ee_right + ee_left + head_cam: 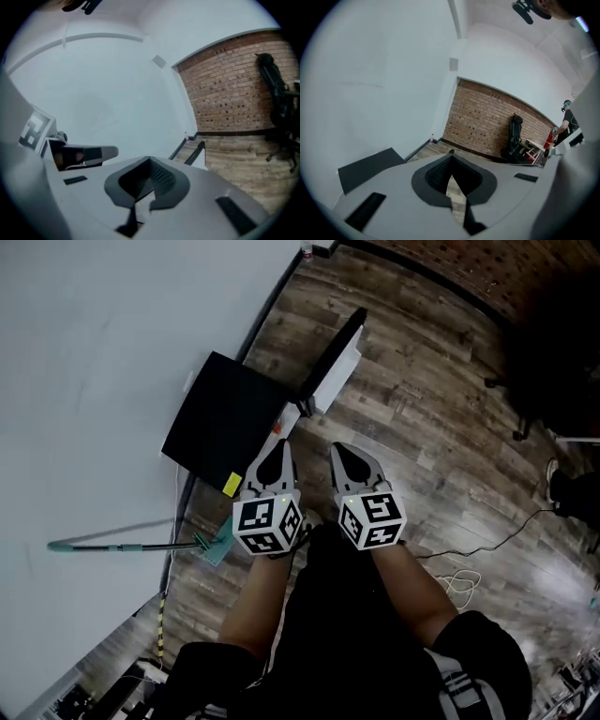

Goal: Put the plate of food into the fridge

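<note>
I am holding the left gripper point(280, 452) and right gripper point(343, 455) side by side above the wooden floor point(422, 399), with both sets of fingers closed together on nothing. The small black fridge point(225, 418) is standing just ahead with its door point(333, 357) open. No plate of food is showing in any view, so I judge fetching and loading it are both yet to do.

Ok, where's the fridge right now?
In the head view, the black fridge stands on the floor against the white wall, just ahead and left of the left gripper, its door swung open toward the right.
</note>
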A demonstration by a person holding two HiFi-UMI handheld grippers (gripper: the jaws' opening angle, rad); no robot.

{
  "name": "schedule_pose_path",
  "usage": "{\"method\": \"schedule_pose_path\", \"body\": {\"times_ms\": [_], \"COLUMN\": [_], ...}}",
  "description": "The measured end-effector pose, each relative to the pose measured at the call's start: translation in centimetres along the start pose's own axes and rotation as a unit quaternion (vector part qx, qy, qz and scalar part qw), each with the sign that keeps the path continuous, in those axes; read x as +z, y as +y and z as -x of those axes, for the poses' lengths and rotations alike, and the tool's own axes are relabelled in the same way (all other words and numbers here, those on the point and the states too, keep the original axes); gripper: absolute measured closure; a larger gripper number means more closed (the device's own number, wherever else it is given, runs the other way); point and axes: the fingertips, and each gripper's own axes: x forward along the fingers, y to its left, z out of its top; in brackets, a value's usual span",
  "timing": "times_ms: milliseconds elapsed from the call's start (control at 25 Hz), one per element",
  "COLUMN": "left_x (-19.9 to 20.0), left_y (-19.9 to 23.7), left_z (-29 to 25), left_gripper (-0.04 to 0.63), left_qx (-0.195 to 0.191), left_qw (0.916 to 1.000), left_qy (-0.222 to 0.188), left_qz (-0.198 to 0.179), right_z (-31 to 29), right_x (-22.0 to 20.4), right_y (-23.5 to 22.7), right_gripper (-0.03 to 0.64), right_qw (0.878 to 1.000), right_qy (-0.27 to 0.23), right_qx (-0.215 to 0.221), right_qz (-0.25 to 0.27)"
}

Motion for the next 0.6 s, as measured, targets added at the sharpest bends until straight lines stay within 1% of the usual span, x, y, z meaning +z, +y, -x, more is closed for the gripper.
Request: {"method": "schedule_pose_path", "body": {"times_ms": [80, 160, 280, 360, 520, 600], "left_x": [3.5, 6.5, 11.2, 13.8, 18.6, 20.6], "left_y": [-1.2, -2.5, -4.4, -5.5, -7.2, -7.8], "left_z": [2.0, 3.9, 6.3, 7.3, 7.8, 8.4], "left_gripper": [0.598, 0.598, 0.598, 0.598, 0.598, 0.598], "left_qx": [-0.001, 0.0, 0.011, 0.013, -0.005, -0.009], "left_qw": [0.9997, 0.999, 0.9977, 0.9968, 0.994, 0.9921], "left_qy": [-0.018, -0.037, -0.064, -0.074, -0.088, -0.1], "left_qz": [-0.015, -0.023, -0.023, -0.025, -0.065, -0.075], "right_z": [2.1, 4.1, 7.0, 8.4, 9.3, 9.7], "right_x": [3.5, 7.1, 12.8, 16.0, 22.1, 24.5], "right_y": [1.9, 2.9, 3.8, 4.1, 4.9, 6.0], "right_gripper": [0.604, 0.604, 0.604, 0.604, 0.604, 0.604], "right_qw": [1.0, 0.999, 0.997, 0.995, 0.99, 0.986], "right_qy": [-0.019, -0.043, -0.078, -0.094, -0.136, -0.153], "right_qx": [0.01, 0.011, 0.012, 0.012, 0.008, 0.014], "right_qz": [0.016, 0.018, 0.016, 0.024, 0.043, 0.059]}}
